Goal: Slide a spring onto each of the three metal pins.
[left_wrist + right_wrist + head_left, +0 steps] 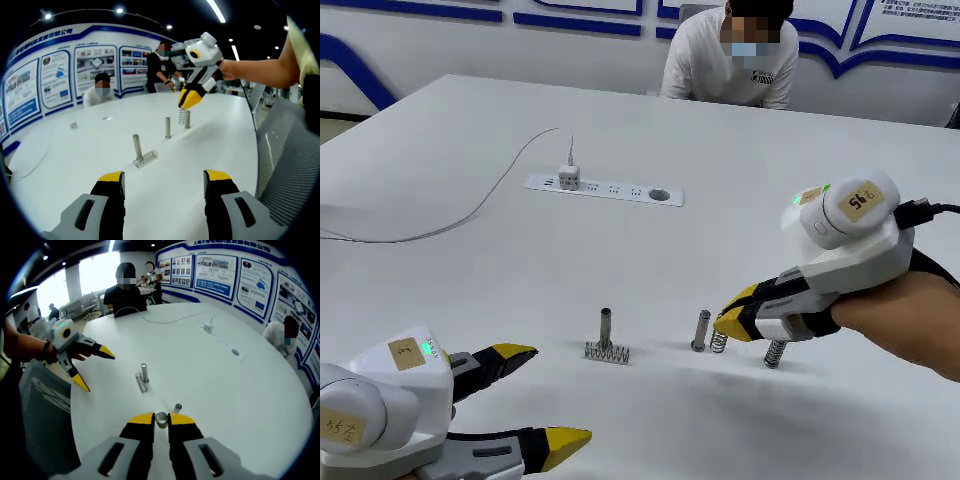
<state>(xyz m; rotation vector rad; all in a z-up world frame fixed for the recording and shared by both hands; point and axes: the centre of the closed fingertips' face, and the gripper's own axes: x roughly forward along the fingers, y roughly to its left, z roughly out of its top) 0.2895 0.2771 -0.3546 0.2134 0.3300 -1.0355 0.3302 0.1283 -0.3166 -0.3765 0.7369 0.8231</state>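
The right hand-held gripper (161,416) pinches a small coiled steel spring (161,420) just beside a short grey metal pin (177,407), toward the near edge of the white desk (620,110). The left hand-held gripper (545,398) hangs spread. A white power strip (605,187) lies farther back, and blue-trimmed wall boards (215,275) line the room.

Lower left of the head view, the bottom edge cuts off the left gripper (560,393). Right of centre, the right gripper (725,325) covers the top of the spring (719,343) at its tips and of the tilted spring (775,354) beside it.
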